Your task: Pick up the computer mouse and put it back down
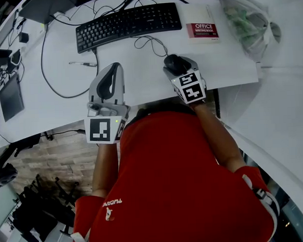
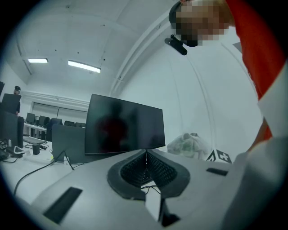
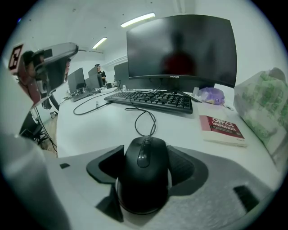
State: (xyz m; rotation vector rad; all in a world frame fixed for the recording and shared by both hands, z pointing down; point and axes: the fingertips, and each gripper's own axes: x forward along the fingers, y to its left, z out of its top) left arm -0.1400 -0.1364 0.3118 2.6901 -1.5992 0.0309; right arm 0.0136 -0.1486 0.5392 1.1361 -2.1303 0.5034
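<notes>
A black wired computer mouse (image 1: 173, 62) (image 3: 143, 179) lies on the white desk (image 1: 139, 78), close to its front edge. My right gripper (image 1: 178, 66) (image 3: 144, 161) points down over it, with one dark pad against each side of the mouse, which rests on the desk. The mouse cable (image 1: 150, 43) loops back toward the keyboard. My left gripper (image 1: 115, 68) (image 2: 145, 155) is held level to the left of the mouse, over the desk edge. Its jaws meet at the tips with nothing between them.
A black keyboard (image 1: 127, 24) lies behind the mouse and a dark monitor (image 3: 180, 49) stands behind that. A red and white book (image 1: 201, 29) and a clear plastic bag (image 1: 247, 23) lie at the right. Cables and small devices crowd the desk's left end.
</notes>
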